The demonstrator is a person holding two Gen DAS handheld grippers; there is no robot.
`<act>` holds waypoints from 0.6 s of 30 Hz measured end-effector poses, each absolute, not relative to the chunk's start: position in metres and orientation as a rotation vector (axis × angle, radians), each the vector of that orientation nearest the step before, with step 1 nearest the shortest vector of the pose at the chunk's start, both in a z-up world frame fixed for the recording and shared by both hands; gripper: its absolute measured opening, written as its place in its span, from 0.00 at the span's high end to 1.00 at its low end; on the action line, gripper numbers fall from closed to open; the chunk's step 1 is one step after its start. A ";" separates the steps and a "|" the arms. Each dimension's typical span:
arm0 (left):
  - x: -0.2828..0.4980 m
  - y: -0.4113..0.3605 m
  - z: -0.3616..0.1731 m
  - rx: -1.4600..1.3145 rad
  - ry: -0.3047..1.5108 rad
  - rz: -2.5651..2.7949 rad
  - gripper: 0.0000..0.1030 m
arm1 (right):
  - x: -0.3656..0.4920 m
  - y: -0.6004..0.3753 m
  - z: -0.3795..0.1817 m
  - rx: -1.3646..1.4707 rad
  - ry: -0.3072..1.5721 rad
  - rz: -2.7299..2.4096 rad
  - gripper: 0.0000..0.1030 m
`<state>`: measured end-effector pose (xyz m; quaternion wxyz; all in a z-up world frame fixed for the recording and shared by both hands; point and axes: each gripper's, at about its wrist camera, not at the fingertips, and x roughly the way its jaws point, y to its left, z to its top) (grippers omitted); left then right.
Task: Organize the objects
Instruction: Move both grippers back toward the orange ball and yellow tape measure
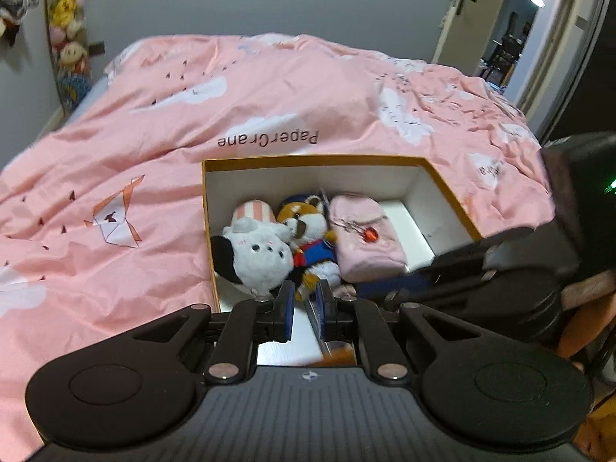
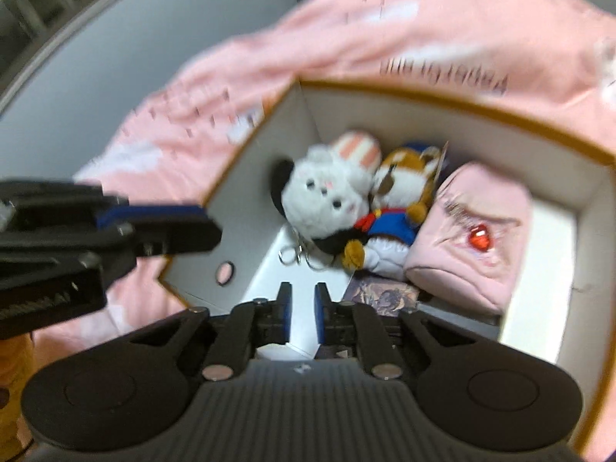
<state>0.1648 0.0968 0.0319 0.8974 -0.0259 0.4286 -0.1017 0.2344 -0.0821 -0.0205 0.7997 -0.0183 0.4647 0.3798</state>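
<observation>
the box (image 1: pixel 442 177) sits on the bed (image 1: pixel 115 154). packed inside, side by side: white plush (image 1: pixel 258 250), fox plush (image 1: pixel 308 231), pink pouch (image 1: pixel 365 235). right part of box unfilled. left tool (image 1: pixel 305 310) and right tool (image 2: pixel 300 313) nearly closed, grasping nothing. packing appears mostly done.
</observation>
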 end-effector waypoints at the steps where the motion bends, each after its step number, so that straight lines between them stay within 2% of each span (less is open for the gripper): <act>1: 0.156 0.094 0.035 -0.045 0.883 -0.217 0.88 | 0.225 -0.084 -0.012 -0.029 0.957 0.812 0.76; 3: 0.138 0.090 0.037 -0.043 0.885 -0.229 0.86 | 0.203 -0.100 0.002 -0.012 0.880 0.808 0.70; 6: 0.112 0.086 0.029 -0.058 0.911 -0.247 0.79 | 0.171 -0.119 0.010 0.011 0.807 0.806 0.69; 8: 0.098 0.083 0.018 -0.049 0.944 -0.238 0.77 | 0.154 -0.123 0.008 0.028 0.799 0.794 0.62; 9: 0.092 0.082 0.011 -0.046 0.968 -0.226 0.75 | 0.147 -0.126 0.004 0.037 0.804 0.786 0.58; 11: 0.081 0.081 -0.003 -0.054 1.012 -0.207 0.71 | 0.135 -0.128 -0.010 0.019 0.822 0.766 0.57; 15: 0.062 0.081 -0.034 -0.095 1.090 -0.181 0.52 | 0.123 -0.125 -0.048 -0.034 0.904 0.685 0.57; 18: 0.056 0.075 -0.056 -0.085 1.150 -0.160 0.50 | 0.119 -0.122 -0.069 -0.045 0.971 0.664 0.55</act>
